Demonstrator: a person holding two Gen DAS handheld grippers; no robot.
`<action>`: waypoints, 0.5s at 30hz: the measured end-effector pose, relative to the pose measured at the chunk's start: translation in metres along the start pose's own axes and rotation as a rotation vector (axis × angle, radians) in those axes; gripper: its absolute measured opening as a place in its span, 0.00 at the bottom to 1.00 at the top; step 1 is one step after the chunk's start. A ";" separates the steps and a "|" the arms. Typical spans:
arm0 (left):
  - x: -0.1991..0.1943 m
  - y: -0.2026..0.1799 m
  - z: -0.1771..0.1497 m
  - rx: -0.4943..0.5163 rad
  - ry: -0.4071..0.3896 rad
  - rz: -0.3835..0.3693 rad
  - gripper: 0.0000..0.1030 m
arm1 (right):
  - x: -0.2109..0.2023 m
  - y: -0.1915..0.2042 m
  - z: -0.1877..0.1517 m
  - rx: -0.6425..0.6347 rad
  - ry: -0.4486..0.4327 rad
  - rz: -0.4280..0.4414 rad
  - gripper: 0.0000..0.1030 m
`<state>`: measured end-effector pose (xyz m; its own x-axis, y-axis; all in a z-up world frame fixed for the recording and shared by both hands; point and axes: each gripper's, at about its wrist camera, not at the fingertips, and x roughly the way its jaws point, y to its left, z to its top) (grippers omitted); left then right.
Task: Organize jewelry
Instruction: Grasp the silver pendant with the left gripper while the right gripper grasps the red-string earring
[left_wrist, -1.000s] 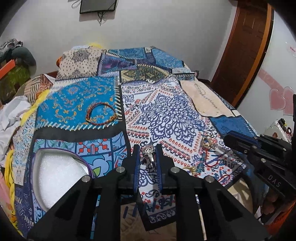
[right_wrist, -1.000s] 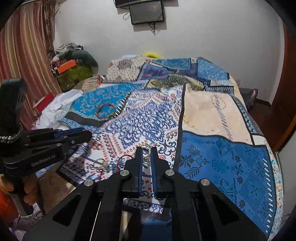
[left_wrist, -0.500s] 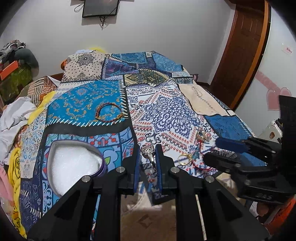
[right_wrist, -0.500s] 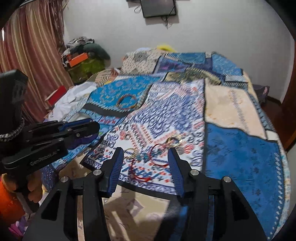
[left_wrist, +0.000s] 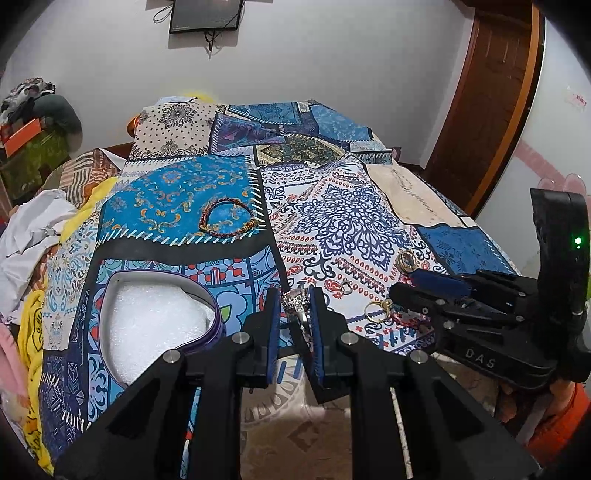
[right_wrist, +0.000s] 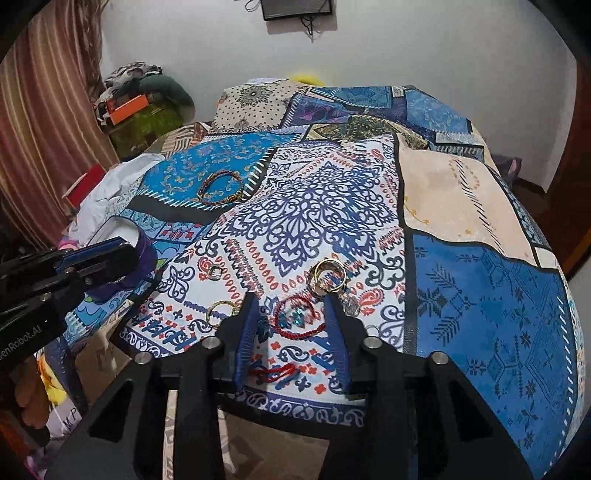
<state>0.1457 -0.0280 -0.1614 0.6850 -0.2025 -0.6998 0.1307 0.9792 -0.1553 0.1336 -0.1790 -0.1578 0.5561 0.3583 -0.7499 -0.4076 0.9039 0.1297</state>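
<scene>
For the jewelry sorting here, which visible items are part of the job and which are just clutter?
Job items:
silver jewelry piece in left gripper
red cord bracelet between right gripper fingers
gold rings
braided bracelet
heart-shaped box

Clutter:
orange box
clothes pile
wall screen

Silver ornament (left_wrist: 297, 301) pinched upright between left gripper (left_wrist: 293, 314) pads. Red cord bracelet (right_wrist: 297, 319), gold bangles (right_wrist: 327, 277), gold ring (right_wrist: 218, 310) flat on bedspread.

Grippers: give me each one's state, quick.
Left gripper: shut on silver jewelry.
Right gripper: open, holding nothing, over red bracelet.
</scene>
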 end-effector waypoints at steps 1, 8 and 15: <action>0.001 0.000 0.000 0.001 0.001 0.000 0.15 | 0.000 0.000 0.000 -0.001 -0.002 0.002 0.25; -0.002 0.000 0.001 0.002 -0.007 0.007 0.14 | -0.005 0.000 -0.005 -0.005 -0.016 0.013 0.04; -0.012 0.001 0.001 0.001 -0.024 0.013 0.14 | -0.025 0.001 -0.002 0.004 -0.061 0.037 0.03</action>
<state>0.1386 -0.0248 -0.1527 0.7036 -0.1890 -0.6850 0.1224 0.9818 -0.1452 0.1173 -0.1877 -0.1403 0.5838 0.4048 -0.7038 -0.4259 0.8907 0.1589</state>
